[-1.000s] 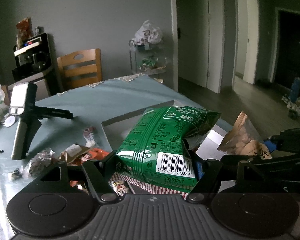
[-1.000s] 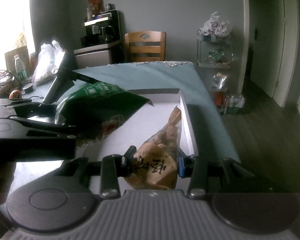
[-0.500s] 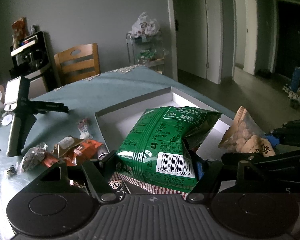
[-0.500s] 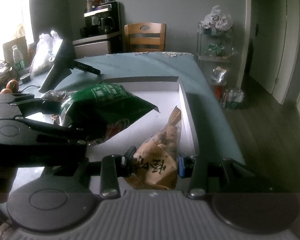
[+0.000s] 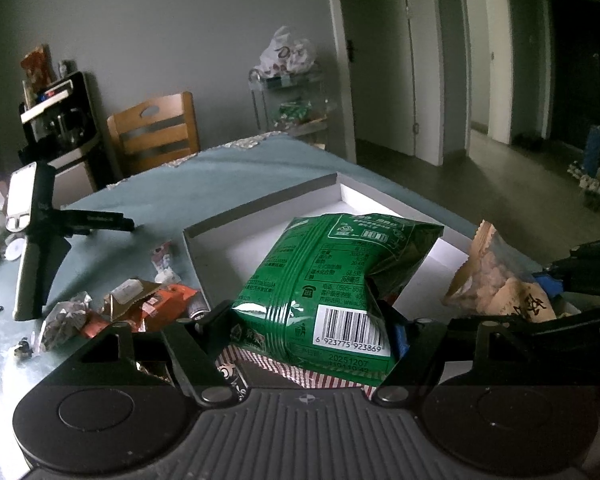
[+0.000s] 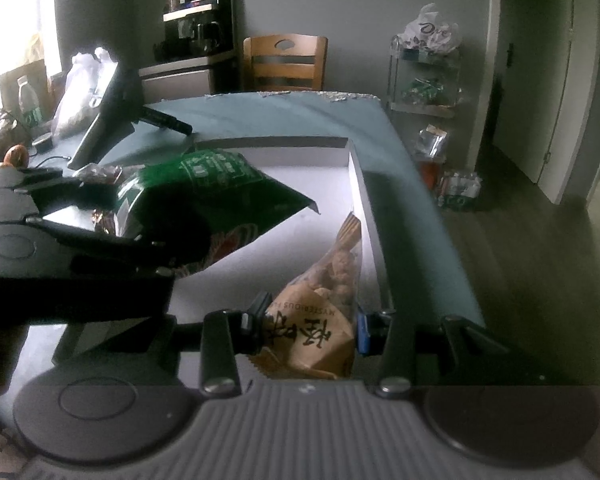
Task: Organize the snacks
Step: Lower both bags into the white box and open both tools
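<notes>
Two grippers hold snack bags side by side above the tray [image 5: 260, 208].

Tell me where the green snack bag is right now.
The green snack bag is clamped in the left gripper, held above the white tray; in the right wrist view it hangs left of the tan snack bag.

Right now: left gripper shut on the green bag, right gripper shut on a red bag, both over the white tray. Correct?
Not quite. The right gripper is shut on a tan snack bag, not red, as the right wrist view shows. The left gripper is shut on the green bag, both over the white tray.
</notes>
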A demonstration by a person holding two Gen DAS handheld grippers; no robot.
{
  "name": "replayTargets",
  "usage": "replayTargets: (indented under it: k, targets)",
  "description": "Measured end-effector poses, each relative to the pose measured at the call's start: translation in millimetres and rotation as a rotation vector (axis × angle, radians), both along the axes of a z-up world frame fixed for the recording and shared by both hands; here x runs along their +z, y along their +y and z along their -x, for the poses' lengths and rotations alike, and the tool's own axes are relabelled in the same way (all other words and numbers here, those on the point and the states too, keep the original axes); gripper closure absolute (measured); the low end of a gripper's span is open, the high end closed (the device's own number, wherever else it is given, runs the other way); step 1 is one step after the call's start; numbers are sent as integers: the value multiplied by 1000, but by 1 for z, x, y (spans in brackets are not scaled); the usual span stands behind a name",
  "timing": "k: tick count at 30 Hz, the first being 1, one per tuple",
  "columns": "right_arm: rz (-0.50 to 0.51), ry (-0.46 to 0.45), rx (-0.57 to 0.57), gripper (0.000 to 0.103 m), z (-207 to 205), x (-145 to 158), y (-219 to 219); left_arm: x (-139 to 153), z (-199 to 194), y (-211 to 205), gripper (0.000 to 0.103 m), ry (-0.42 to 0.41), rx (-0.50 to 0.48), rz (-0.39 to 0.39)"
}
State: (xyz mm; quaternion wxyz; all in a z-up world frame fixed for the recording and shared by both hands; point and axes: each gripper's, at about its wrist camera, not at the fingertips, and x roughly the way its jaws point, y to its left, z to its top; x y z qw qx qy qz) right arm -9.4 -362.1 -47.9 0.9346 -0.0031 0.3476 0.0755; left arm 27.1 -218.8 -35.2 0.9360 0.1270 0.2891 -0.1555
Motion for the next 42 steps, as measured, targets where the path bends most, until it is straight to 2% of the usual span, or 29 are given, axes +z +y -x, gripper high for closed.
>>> replayTargets:
  k: [6, 14, 29, 34, 42]
  targets:
    - [0, 14, 10, 62, -6, -5, 6, -2, 0, -2, 26, -10, 6, -19]
    - [5, 19, 13, 60, -7, -10, 9, -4, -1, -3, 14, -9, 8, -12]
    - [18, -23, 5, 55, 5, -2, 5, 5, 2, 8, 13, -18, 12, 7]
    - [39, -27, -3, 55, 9, 1, 4, 8, 1, 9, 13, 33, -4, 52]
    - [42, -35, -1, 50, 17, 6, 1, 12, 10, 13, 13, 34, -23, 61]
